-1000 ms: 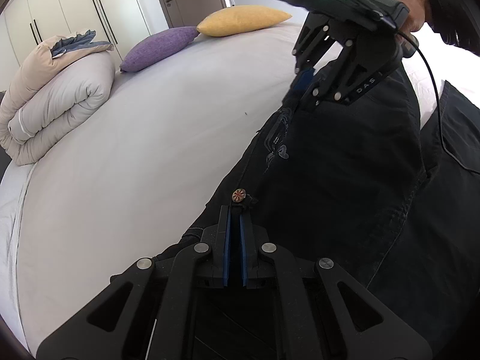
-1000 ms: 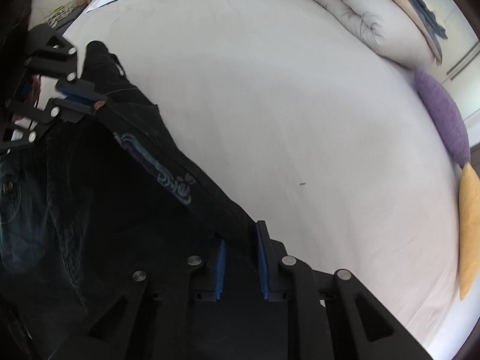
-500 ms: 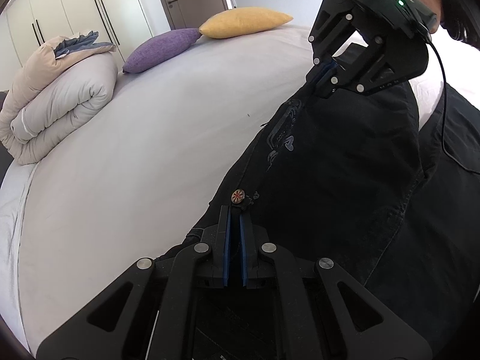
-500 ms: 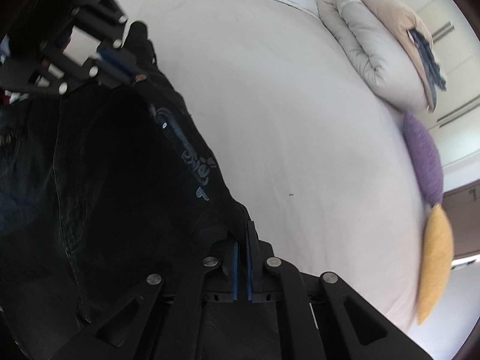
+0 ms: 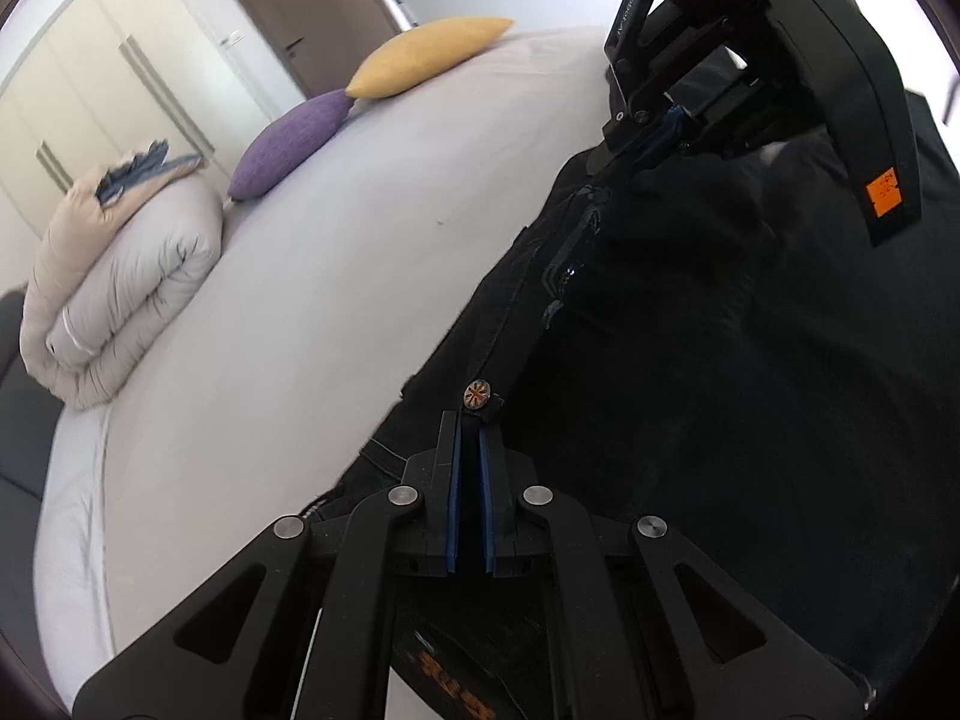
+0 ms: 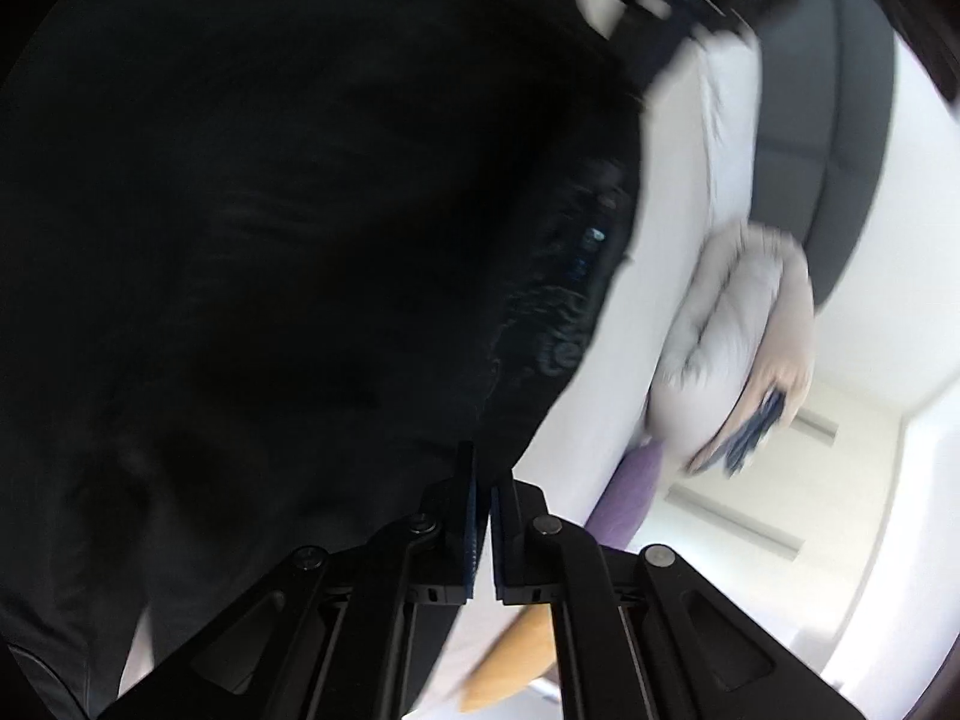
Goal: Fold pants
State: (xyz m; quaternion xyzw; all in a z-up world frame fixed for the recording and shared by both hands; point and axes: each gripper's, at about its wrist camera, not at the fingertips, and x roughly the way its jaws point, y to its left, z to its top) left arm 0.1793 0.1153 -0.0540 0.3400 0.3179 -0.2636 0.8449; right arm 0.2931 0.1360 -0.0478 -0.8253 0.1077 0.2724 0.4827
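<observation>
While the left hand-held gripper (image 5: pixel 469 420) is clenching the waistband of the black pants (image 5: pixel 690 360) just below a round metal button (image 5: pixel 477 393), the dark denim is hanging taut over the bed (image 5: pixel 300 300), stretching up to the right hand-held gripper (image 5: pixel 660 132), which is pinching the same edge. Past the pants, a purple pillow (image 5: pixel 291 144), yellow pillow (image 5: pixel 429 54) and rolled duvet (image 5: pixel 120 276) are lying on the bed.

Seen from the right wrist, the right hand-held gripper (image 6: pixel 483 480) is squeezing black fabric, and the blurred pants (image 6: pixel 300 240) are filling the view beside the bed (image 6: pixel 660 240).
</observation>
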